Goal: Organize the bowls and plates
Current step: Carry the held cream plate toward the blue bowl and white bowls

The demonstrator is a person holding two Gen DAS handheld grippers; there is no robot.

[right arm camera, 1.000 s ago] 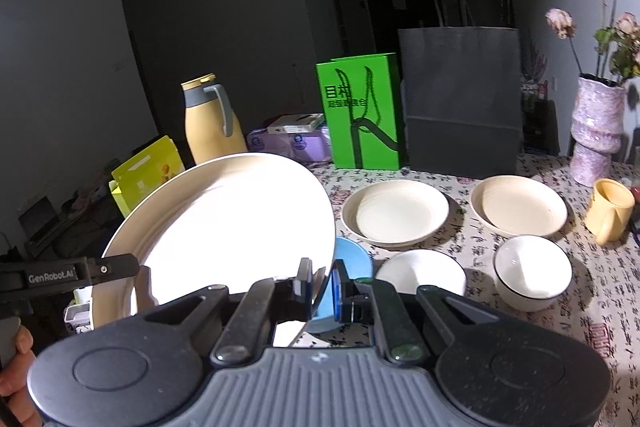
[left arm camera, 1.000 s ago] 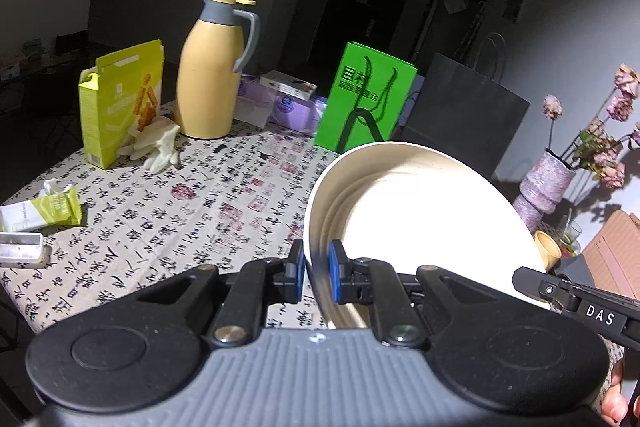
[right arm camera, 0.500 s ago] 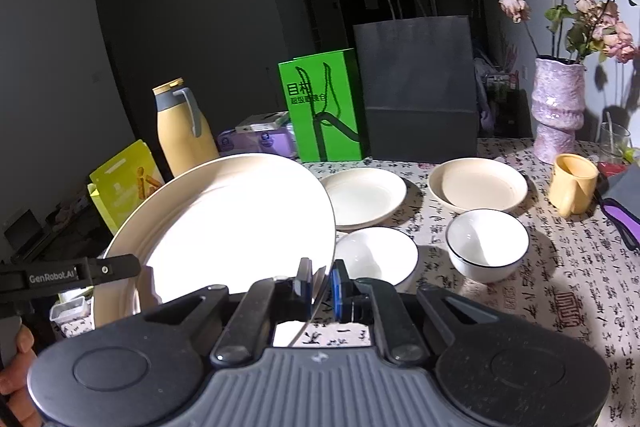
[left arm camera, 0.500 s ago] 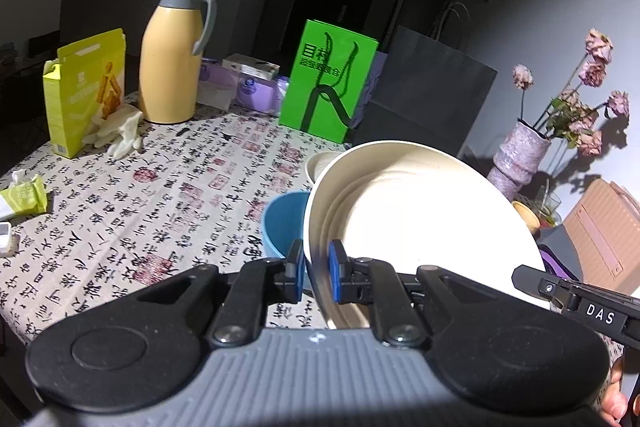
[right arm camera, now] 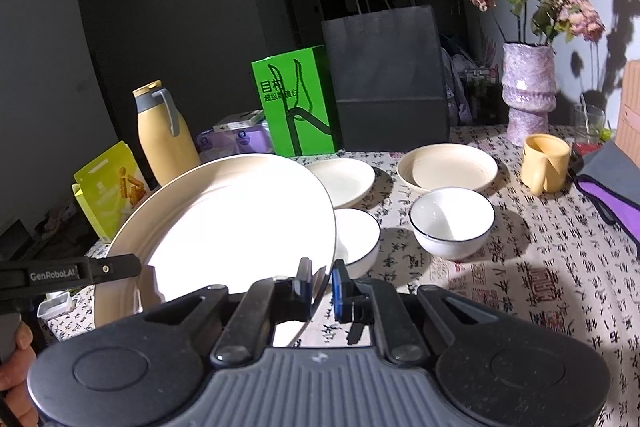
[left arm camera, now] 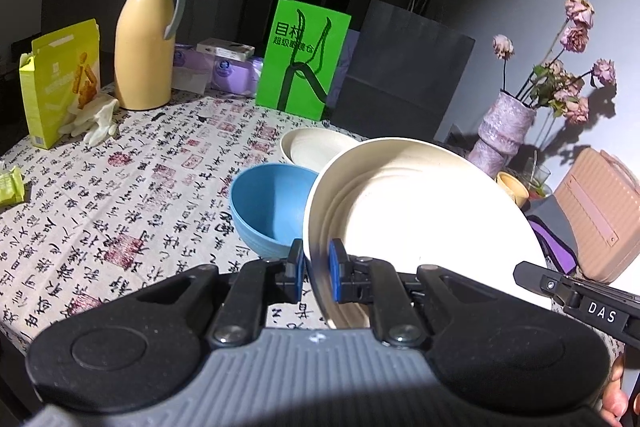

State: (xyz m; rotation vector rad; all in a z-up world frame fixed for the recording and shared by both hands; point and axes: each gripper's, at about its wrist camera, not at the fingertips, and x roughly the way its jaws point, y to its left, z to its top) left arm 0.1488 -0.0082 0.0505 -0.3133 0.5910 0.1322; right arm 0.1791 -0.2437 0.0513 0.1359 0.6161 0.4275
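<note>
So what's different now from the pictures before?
The big cream plate, pinched by the left gripper and the right gripper, has been carried across the table: the blue bowl and white bowl now look closer. Neither grip changed; the dishes stayed put.

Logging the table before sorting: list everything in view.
big plate: 1, cream, held tilted above table by both grippers
small plates: 2, cream, before the bags
white bowls: 2, dark-rimmed, mid-table
blue bowl: 1, left of big plate
mug: 1, yellow, near vase
thermos: 1, yellow, far left
vase: 1, purple, dried flowers
bags: 2, green and black, back edge
snack box: 1, yellow, left edge
left gripper: shut on plate rim
right gripper: shut on plate rim
</note>
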